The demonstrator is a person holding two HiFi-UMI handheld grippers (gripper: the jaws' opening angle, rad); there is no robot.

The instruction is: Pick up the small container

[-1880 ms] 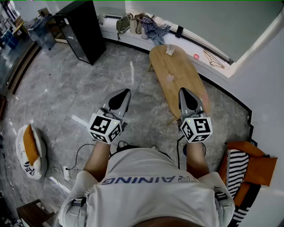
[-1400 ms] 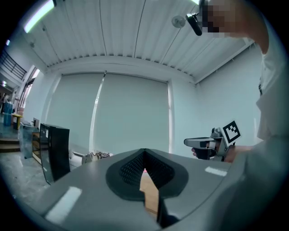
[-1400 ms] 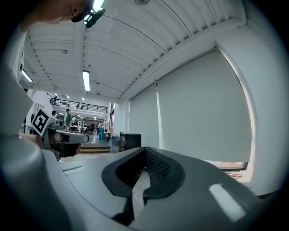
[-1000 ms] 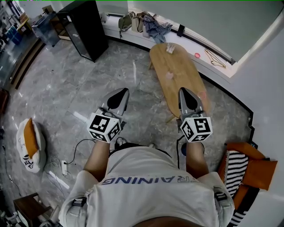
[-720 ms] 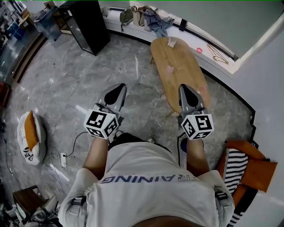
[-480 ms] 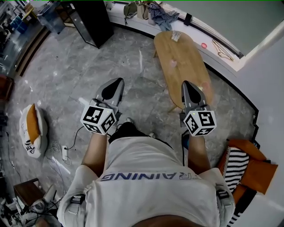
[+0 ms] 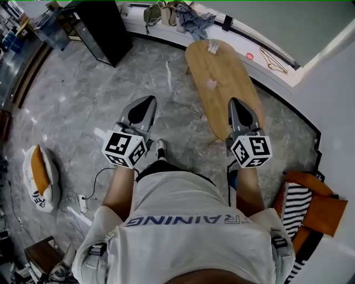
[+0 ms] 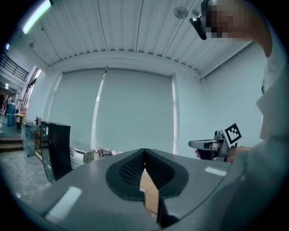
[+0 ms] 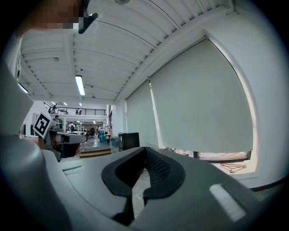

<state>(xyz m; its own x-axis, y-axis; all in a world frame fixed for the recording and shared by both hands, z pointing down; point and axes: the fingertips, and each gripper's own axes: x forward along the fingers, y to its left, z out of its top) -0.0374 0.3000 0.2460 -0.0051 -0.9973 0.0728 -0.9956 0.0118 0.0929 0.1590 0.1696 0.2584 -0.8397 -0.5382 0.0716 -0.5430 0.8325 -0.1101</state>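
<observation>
A small pink container [image 7: 211, 83] stands near the middle of an oval wooden table [image 7: 233, 94] in the head view. My left gripper [image 7: 148, 100] is held level over the grey floor, left of the table, with its jaws shut and nothing in them. My right gripper [image 7: 234, 101] hovers over the table's near end, short of the container, also shut and empty. Neither gripper view shows the container. The left gripper view catches the right gripper [image 8: 212, 144] from the side. The right gripper view shows the left gripper [image 9: 63, 137].
A white packet [image 7: 214, 46] lies at the table's far end. Behind it runs a window ledge [image 7: 138, 22] with bags [image 7: 161, 12], clothes [image 7: 194, 19] and a hanger [image 7: 270, 55]. A black cabinet [image 7: 100, 28] stands far left. A cushion [image 7: 37, 177], cables [image 7: 83, 202] and an orange seat [image 7: 310, 205] are nearby.
The person has walked toward the table; a shoe now shows between the grippers. Both grippers have drifted with the body and stay shut and level.
</observation>
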